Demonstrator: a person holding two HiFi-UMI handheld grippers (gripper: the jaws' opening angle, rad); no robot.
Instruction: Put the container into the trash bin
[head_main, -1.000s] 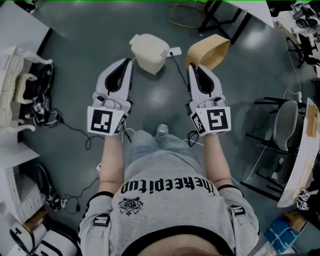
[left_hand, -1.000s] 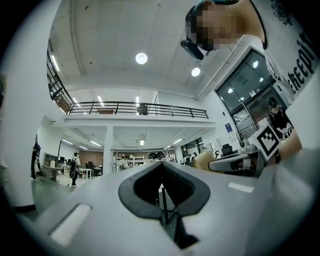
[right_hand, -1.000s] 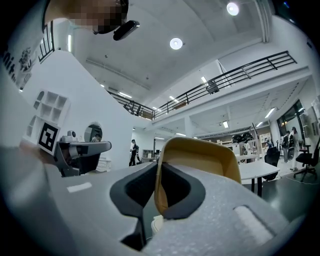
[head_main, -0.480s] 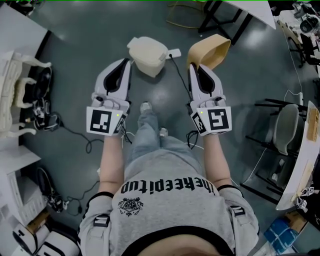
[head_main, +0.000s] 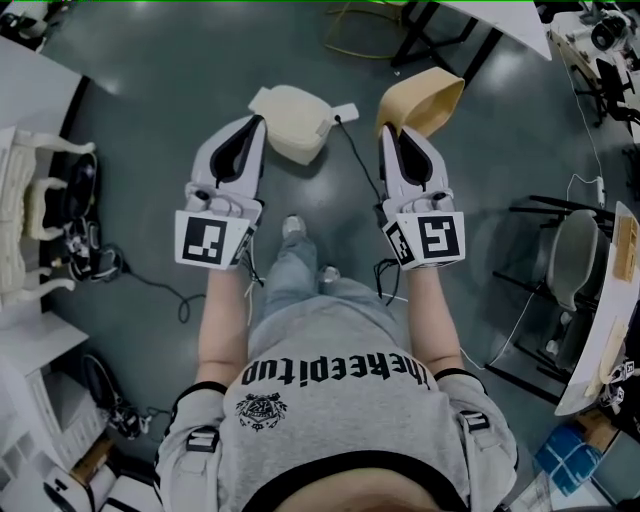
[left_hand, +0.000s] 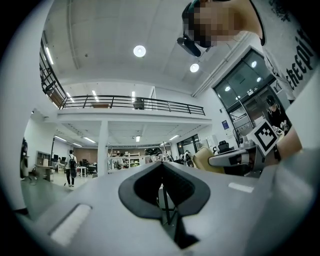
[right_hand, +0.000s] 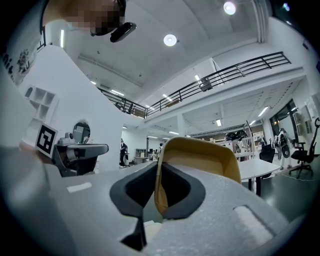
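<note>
Holding the tan container (head_main: 425, 100) clamped by its wall in our right gripper (head_main: 398, 135), left gripper (head_main: 250, 128) closed on nothing, we'd get it squarely over the trash bin (head_main: 295, 115) at upper centre before letting go.

A big lab hall: high balcony rail (left_hand: 135, 102), ceiling lights (left_hand: 139, 50), white tables (head_main: 597, 335) at 3 o'clock, floor cables (head_main: 352, 150) at 12.
</note>
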